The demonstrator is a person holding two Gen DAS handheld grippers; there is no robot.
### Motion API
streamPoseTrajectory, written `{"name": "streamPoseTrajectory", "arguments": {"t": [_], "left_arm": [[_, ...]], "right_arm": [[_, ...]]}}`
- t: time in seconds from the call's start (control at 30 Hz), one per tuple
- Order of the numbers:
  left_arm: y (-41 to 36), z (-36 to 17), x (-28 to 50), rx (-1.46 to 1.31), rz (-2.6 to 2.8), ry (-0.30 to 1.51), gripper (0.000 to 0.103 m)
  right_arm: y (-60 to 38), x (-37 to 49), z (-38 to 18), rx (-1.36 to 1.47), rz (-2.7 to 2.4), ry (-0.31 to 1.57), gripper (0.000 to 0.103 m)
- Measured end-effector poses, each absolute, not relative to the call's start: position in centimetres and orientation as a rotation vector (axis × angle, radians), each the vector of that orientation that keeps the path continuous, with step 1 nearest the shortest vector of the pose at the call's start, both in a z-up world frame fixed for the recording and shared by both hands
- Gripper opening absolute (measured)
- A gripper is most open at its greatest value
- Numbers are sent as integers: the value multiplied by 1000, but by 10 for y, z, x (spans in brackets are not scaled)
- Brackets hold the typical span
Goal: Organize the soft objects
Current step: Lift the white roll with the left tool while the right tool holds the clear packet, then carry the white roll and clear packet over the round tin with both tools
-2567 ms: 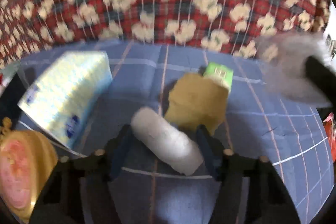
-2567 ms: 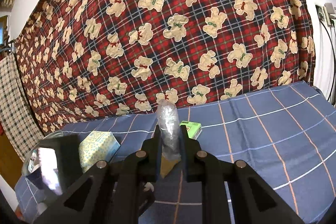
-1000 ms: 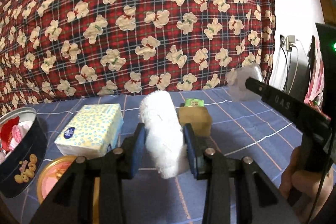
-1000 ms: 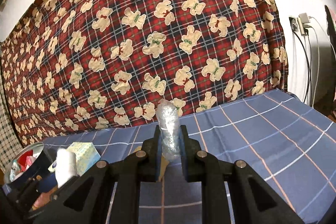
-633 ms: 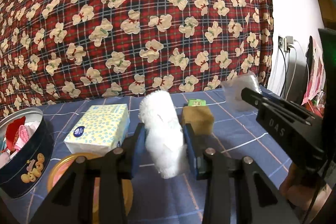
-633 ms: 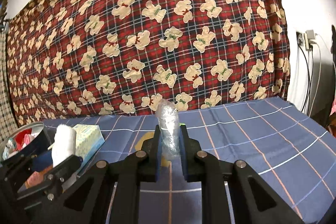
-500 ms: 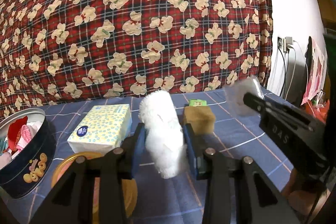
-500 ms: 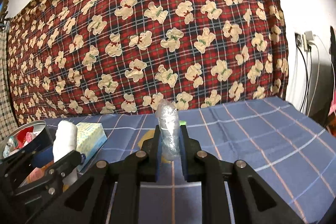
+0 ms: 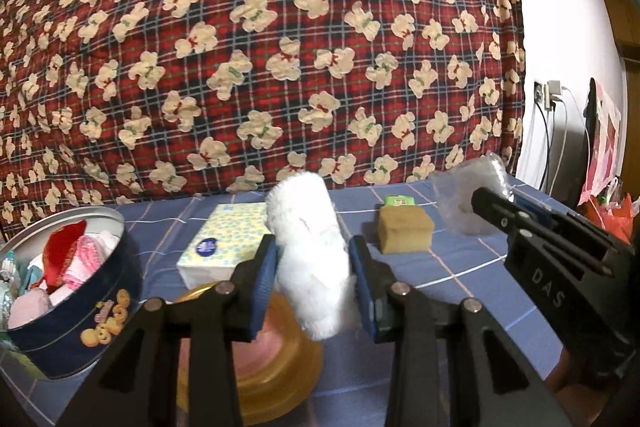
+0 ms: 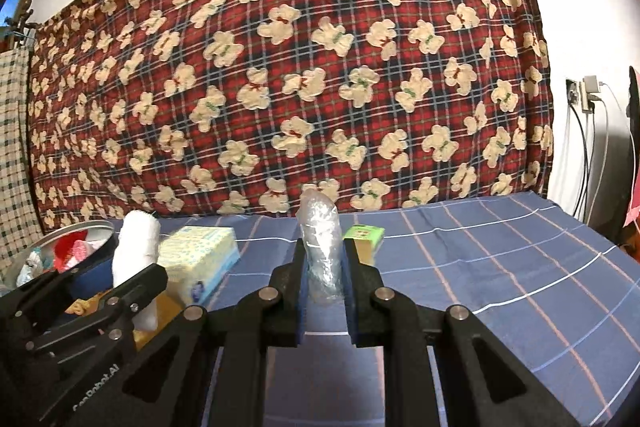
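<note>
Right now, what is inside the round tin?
The tin holds red, pink and white soft cloth items, piled to the rim. What lies below them is covered.

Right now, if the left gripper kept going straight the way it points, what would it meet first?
The left gripper, shut on a white fluffy roll, points between the tissue box and the sponge. Probably nothing before the bear-print blanket; depth is unclear.

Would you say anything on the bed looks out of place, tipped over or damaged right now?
Nothing stands out. The round tin sits upright with its cloths inside, the tissue pack and sponge lie flat on the blue sheet, and each gripper holds its soft item clear of them.
</note>
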State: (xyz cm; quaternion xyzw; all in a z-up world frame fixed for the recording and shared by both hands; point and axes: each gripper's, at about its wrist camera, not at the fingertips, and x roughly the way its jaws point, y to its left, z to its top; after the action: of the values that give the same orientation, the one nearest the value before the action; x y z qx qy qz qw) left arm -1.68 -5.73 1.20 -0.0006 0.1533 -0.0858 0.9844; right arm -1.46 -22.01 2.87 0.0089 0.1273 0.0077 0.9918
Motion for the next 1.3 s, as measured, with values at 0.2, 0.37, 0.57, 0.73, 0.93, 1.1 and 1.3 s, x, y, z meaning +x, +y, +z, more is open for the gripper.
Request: {"name": "streamPoseTrajectory", "arguments": {"t": [0.2, 0.37, 0.57, 0.73, 0.93, 1.1, 1.3], "left_arm": [[-31, 11, -20, -24, -147, 304, 36], [-14, 10, -20, -38, -126, 299, 36], [4, 10, -21, -45, -108, 291, 36], [21, 10, -21, -56, -86, 291, 36], [42, 9, -20, -72, -58, 290, 36], [59, 8, -20, -84, -37, 286, 36], [78, 8, -18, -91, -17, 290, 36]], "right_arm": [[-194, -22, 28, 8, 44, 248, 17], [-179, -22, 26, 6, 59, 248, 17], [-158, -24, 24, -3, 75, 250, 17], [-140, -23, 23, -11, 94, 252, 17], [-121, -22, 22, -21, 127, 258, 17], [-105, -21, 20, -32, 158, 260, 17], [-84, -16, 18, -50, 191, 271, 17]]}}
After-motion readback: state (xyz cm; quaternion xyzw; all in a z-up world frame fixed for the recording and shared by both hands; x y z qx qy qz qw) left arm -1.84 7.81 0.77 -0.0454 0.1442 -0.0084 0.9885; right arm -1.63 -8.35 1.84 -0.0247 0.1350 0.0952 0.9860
